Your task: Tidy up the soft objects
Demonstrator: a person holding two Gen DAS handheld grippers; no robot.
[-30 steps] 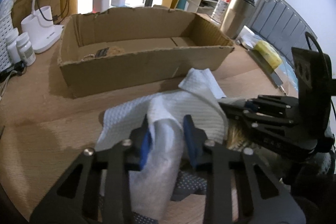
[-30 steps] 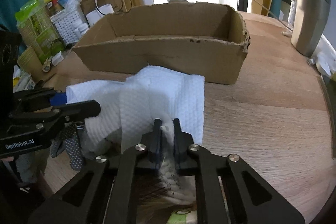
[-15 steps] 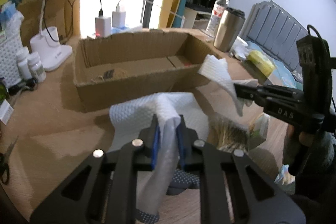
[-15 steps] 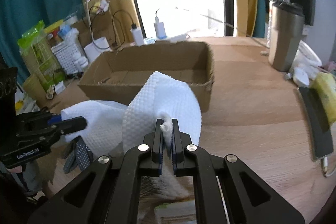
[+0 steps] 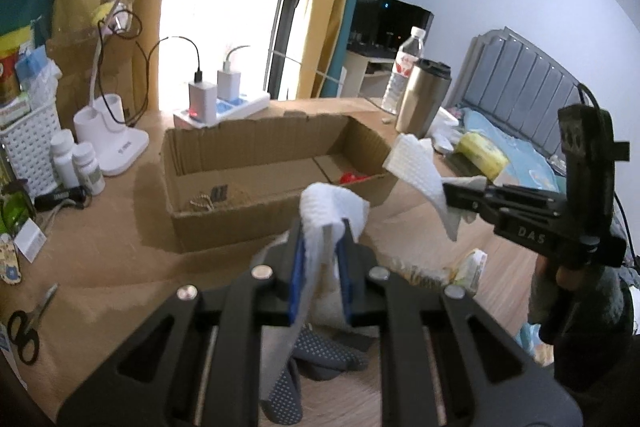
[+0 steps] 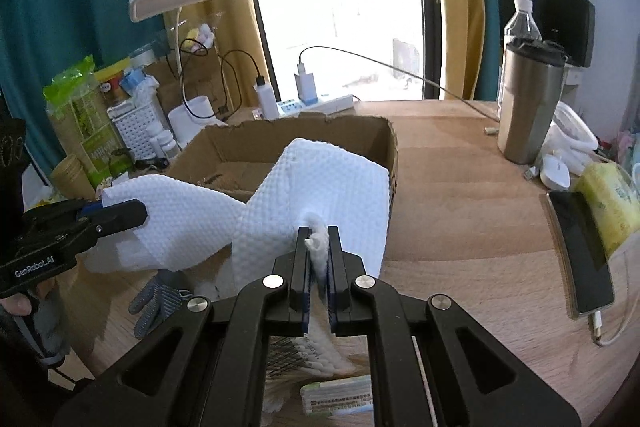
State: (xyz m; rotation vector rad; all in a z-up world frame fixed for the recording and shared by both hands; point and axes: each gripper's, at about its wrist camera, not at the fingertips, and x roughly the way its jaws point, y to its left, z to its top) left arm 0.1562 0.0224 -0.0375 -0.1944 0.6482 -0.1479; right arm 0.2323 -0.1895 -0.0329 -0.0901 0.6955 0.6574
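Note:
A white dimpled cloth [image 6: 320, 187] hangs in the air between my two grippers, above the wooden table and in front of the open cardboard box [image 6: 288, 143]. My left gripper [image 5: 322, 227] is shut on one end of the cloth [image 5: 328, 207]. My right gripper [image 6: 318, 239] is shut on the other end; it also shows in the left wrist view [image 5: 448, 193] pinching a cloth corner [image 5: 416, 163]. The box [image 5: 256, 171] holds small bits on its floor. A grey dotted glove [image 6: 158, 301] lies on the table below the cloth.
A steel tumbler [image 6: 528, 99] and water bottle [image 6: 520, 23] stand at the right. A phone [image 6: 580, 251] and yellow packet [image 6: 608, 203] lie by the right edge. A desk lamp [image 5: 116, 139], white bottles [image 5: 76, 163], basket [image 5: 24, 155] and scissors [image 5: 28, 327] crowd the left. A cotton swab pack [image 6: 316, 359] lies below.
Both grippers have risen with the cloth, lifting it off the table and spreading it between them. The left jaws closed onto the cloth a second ago and stay shut.

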